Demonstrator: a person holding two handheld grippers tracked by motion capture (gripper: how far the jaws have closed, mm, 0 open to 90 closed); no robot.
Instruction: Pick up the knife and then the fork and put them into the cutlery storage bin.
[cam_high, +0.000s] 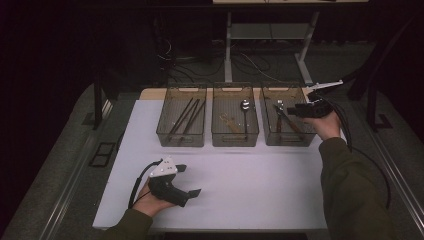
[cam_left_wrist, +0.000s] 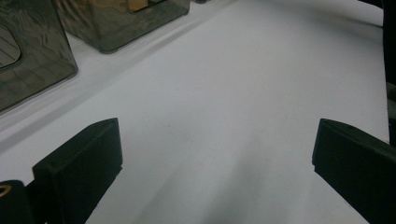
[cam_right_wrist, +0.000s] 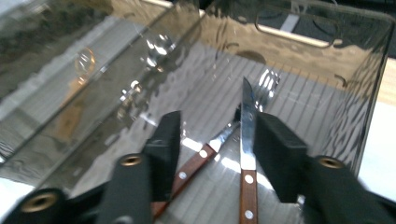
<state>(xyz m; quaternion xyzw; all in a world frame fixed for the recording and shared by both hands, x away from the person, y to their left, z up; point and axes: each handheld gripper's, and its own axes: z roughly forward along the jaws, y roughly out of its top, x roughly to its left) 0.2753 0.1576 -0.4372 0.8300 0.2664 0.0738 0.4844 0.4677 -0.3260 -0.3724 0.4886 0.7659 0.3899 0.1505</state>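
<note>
Now knife (cam_right_wrist: 248, 140) lies lengthwise in bin (cam_right_wrist: 369, 93), blade pointing away.

High view downward over the white table (cam_high: 240, 185); gripper views close, sharing its bins (cam_high: 287, 135).

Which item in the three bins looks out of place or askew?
Nothing looks spilled or damaged. In the right bin, the knife and the fork lie crossed at an angle, not parallel, under the open right claw. The chopsticks and the spoon lie tidily in their own bins.
</note>
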